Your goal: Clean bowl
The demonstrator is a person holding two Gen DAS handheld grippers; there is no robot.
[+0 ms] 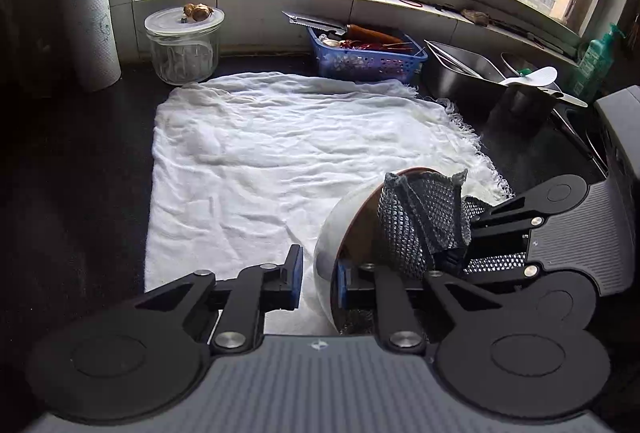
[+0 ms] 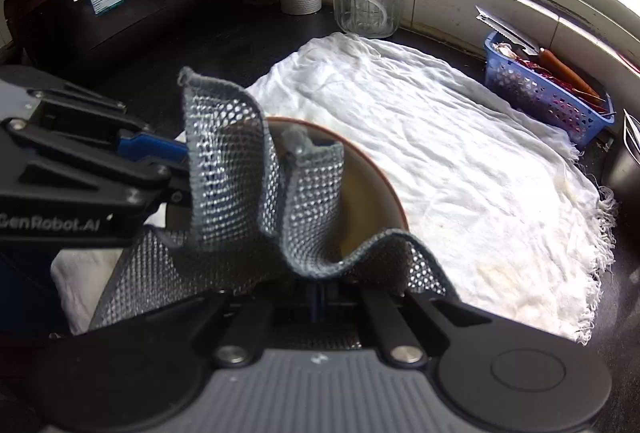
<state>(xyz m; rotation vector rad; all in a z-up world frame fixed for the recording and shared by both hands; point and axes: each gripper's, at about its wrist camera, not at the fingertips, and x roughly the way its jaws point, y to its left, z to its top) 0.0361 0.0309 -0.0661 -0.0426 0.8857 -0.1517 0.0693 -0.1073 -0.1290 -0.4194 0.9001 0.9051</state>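
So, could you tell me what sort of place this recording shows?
Most likely a home kitchen counter under a window: a blue basket of utensils, a paper towel roll and a soap bottle stand along it.

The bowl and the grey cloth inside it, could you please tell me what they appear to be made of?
The bowl looks glazed ceramic: glossy pale outside, brown rim and interior, though plastic cannot be excluded. The grey cloth seems a metallic-thread mesh scrubber: open holes, glinting strands, soft bound edge.
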